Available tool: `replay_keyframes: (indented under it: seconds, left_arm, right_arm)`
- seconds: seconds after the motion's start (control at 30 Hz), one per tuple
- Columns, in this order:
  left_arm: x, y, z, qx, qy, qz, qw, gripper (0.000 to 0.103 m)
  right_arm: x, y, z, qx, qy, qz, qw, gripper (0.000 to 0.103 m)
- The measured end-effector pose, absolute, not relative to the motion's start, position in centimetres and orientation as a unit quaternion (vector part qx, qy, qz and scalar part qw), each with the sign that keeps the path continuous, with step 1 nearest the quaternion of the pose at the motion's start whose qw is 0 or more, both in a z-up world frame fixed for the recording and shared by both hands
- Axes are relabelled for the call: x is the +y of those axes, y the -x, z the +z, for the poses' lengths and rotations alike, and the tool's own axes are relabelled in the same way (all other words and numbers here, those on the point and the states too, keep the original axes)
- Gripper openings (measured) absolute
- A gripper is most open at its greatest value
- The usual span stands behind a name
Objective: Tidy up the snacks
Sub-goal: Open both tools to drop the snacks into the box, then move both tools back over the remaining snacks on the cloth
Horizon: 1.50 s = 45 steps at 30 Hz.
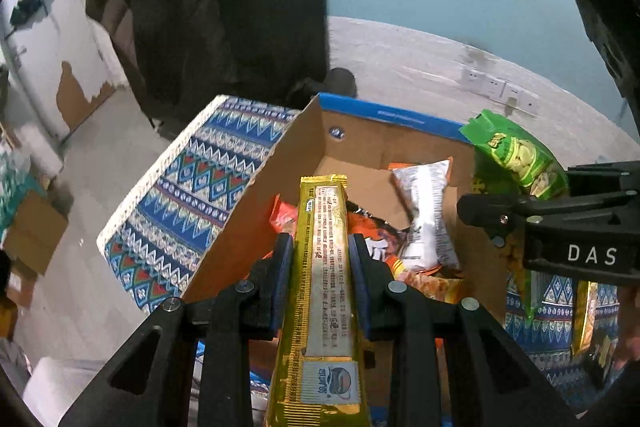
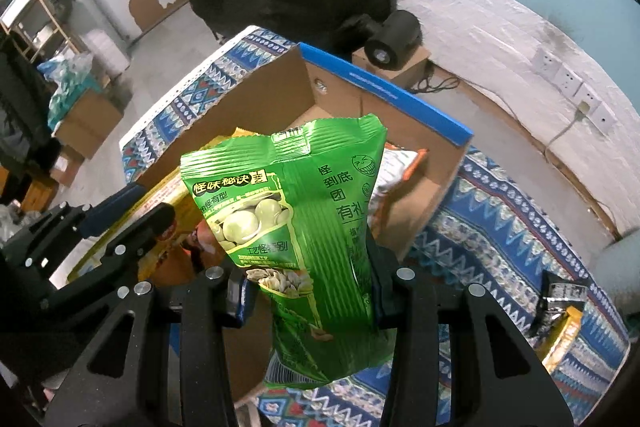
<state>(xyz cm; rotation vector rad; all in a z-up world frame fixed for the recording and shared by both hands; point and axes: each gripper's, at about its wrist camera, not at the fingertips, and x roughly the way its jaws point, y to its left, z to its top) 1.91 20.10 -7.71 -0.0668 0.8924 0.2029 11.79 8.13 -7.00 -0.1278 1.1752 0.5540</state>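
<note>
Left tool (image 1: 320, 263) grips yellow packet (image 1: 322, 267) | right tool (image 2: 308, 291) grips green bag (image 2: 304, 219) | both above box (image 2: 384, 87)

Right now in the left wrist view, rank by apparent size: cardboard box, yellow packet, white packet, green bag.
1. cardboard box
2. yellow packet, inflated by nearness to the camera
3. white packet and green bag: look alike; the bag is partly hidden

- My left wrist view looks steeply down, close over the cardboard box (image 1: 360, 147), right gripper (image 1: 500, 215) entering at 3 o'clock.
- My right wrist view faces likewise; both share the box (image 2: 384, 99) and patterned cloth (image 2: 500, 227).
</note>
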Motion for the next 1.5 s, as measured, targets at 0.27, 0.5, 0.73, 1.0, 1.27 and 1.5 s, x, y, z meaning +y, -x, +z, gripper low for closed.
replay_keyframes:
  seconds: [0.27,0.5,0.73,1.0,1.27,1.5]
  left_arm:
    - [21.1,-2.0,-8.0,0.437,0.053,0.108,0.891,0.043]
    - [20.1,-1.7,-7.5,0.431,0.029,0.11,0.895,0.071]
    - [18.4,-1.4,-7.2,0.432,0.0,0.101,0.896,0.076]
    - [15.3,-0.9,-6.5,0.439,-0.021,0.062,0.896,0.081]
    - [10.5,-0.2,-6.1,0.444,-0.061,0.018,0.894,0.081]
    - [6.5,0.3,-6.0,0.449,-0.086,-0.018,0.889,0.081]
  right_arm:
    - [8.5,-12.3,-7.7,0.555,0.029,0.269,0.786,0.066]
    - [7.7,-12.0,-6.7,0.546,0.033,0.262,0.795,0.068]
    - [5.1,-11.1,-5.7,0.541,0.041,0.247,0.803,0.072]
    - [1.1,-9.5,-5.1,0.54,0.048,0.229,0.808,0.075]
    - [-3.3,-7.4,-4.6,0.54,0.052,0.207,0.814,0.078]
    - [-7.5,-5.1,-4.2,0.541,0.054,0.187,0.818,0.079]
